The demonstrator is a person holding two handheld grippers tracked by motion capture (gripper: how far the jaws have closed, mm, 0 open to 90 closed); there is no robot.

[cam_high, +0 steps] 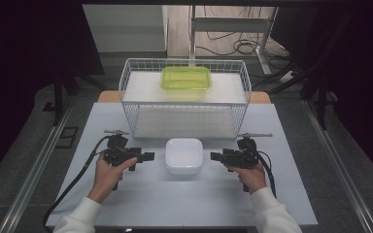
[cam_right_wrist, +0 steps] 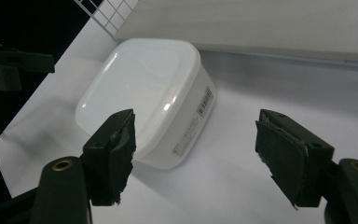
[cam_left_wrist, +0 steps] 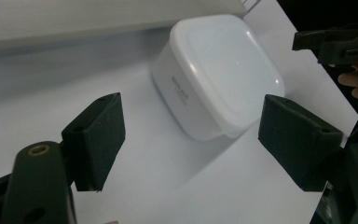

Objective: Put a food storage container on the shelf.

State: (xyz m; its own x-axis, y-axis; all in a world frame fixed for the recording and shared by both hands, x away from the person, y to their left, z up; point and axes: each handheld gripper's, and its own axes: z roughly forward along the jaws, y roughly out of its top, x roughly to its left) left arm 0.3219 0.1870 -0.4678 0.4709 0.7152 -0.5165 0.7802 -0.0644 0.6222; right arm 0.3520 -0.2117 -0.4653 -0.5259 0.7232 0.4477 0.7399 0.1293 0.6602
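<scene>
Box: white lidded box [cam_high: 184,155] on the desk [cam_high: 175,204], mid-desk, near side of the basket.
Left tool: [cam_high: 148,156] just left of the box, jaws wide apart, holding nothing.
Right tool: [cam_high: 214,156] just right of the box, jaws wide apart, holding nothing.
Basket: wire basket [cam_high: 126,82] at the far side.
Green tub: [cam_high: 186,77] in the basket, far part.

Showing glossy, smooth white plastic on the lidded box [cam_high: 184,155]. Behind the box, showing thin white-coated wire on the basket [cam_high: 184,104], and inside it translucent green plastic on the container [cam_high: 186,77]. Under the box, looking matt and smooth across the pale table [cam_high: 175,199].
</scene>
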